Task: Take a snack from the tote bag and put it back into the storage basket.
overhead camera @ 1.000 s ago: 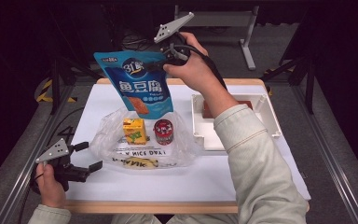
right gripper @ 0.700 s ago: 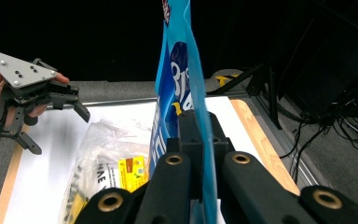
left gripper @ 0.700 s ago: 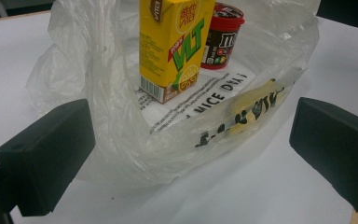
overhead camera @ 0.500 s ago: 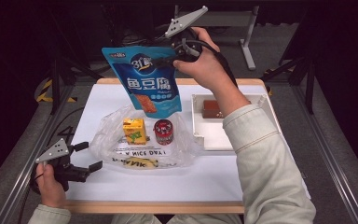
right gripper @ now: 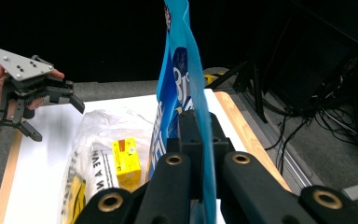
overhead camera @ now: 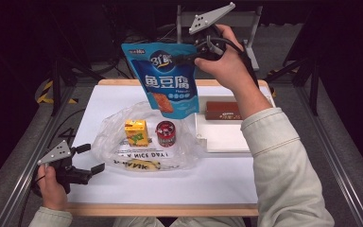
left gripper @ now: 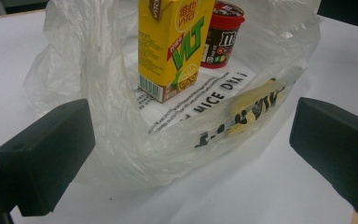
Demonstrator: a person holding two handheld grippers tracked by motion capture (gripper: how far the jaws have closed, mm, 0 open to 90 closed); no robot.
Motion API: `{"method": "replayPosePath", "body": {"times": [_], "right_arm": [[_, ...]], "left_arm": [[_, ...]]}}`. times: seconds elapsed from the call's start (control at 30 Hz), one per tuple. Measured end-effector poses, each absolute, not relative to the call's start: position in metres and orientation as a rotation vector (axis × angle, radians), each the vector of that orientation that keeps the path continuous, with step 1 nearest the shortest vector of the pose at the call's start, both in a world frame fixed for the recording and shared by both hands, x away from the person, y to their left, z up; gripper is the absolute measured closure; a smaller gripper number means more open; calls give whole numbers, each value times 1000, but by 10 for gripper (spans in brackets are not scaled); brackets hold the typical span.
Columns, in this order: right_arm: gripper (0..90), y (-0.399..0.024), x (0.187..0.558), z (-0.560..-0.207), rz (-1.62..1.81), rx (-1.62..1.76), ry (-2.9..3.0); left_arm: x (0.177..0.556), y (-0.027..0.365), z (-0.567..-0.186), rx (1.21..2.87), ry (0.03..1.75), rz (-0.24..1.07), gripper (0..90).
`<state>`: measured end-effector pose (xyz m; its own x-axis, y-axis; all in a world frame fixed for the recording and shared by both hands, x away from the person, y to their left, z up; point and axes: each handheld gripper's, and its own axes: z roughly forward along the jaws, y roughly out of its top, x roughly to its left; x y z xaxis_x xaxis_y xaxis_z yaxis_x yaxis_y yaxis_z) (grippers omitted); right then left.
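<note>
Jaws of the right gripper (overhead camera: pixel 185 58) are clamped on the top edge of the blue pouch (overhead camera: pixel 168 80), which hangs free above the far side of the table (overhead camera: pixel 227 182); the left gripper (overhead camera: pixel 86 158) waits with jaws spread wide, just beside the clear bag (overhead camera: pixel 123 137) holding a yellow carton (overhead camera: pixel 136 132) and a red tub (overhead camera: pixel 165 133); likely the pouch goes in next, so the left should pinch the bag's rim and lift it, and the pouch should come down slowly, clear of the carton
</note>
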<state>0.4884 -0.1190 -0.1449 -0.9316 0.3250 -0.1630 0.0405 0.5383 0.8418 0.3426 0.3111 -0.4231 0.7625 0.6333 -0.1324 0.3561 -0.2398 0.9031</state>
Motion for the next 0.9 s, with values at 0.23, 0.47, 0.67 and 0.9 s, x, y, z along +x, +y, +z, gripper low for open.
{"method": "replayPosePath", "body": {"times": [0.23,0.47,0.67,0.9], "right_arm": [[900,-136,487,-144,1347,334,2462],[900,-156,485,-144,1341,366,2449],[900,-171,484,-145,1333,396,2438],[900,-186,483,-144,1325,426,2424]], "left_arm": [[343,311,-424,1860,760,316,6],[344,310,-424,1866,759,315,6],[344,309,-425,1864,760,310,6],[345,308,-425,1872,757,312,6]]}}
